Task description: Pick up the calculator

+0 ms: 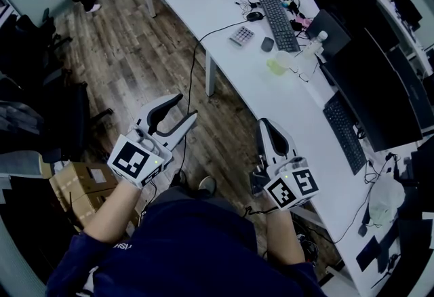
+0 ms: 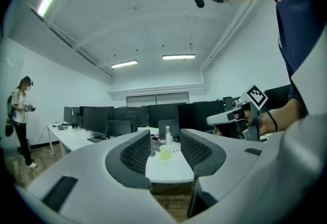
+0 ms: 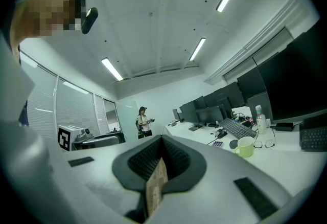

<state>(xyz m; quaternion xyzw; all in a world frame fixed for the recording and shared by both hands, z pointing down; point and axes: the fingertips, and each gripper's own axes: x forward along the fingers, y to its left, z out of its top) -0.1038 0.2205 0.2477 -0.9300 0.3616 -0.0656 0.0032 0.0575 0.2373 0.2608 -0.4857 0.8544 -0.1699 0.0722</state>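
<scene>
Calculator (image 1: 242, 35): small, markings illegible | left gripper (image 1: 188, 106): fingers (image 2: 135, 154) apart

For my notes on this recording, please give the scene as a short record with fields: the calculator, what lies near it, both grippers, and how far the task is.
calculator: flat on the white desk, left of the keyboard in the head view
nearby: mouse, green cup, bottle
left gripper: open, empty, over the wooden floor
right gripper: shut, empty, nearer the desk
task: calculator not yet reached; both grippers far from it
</scene>
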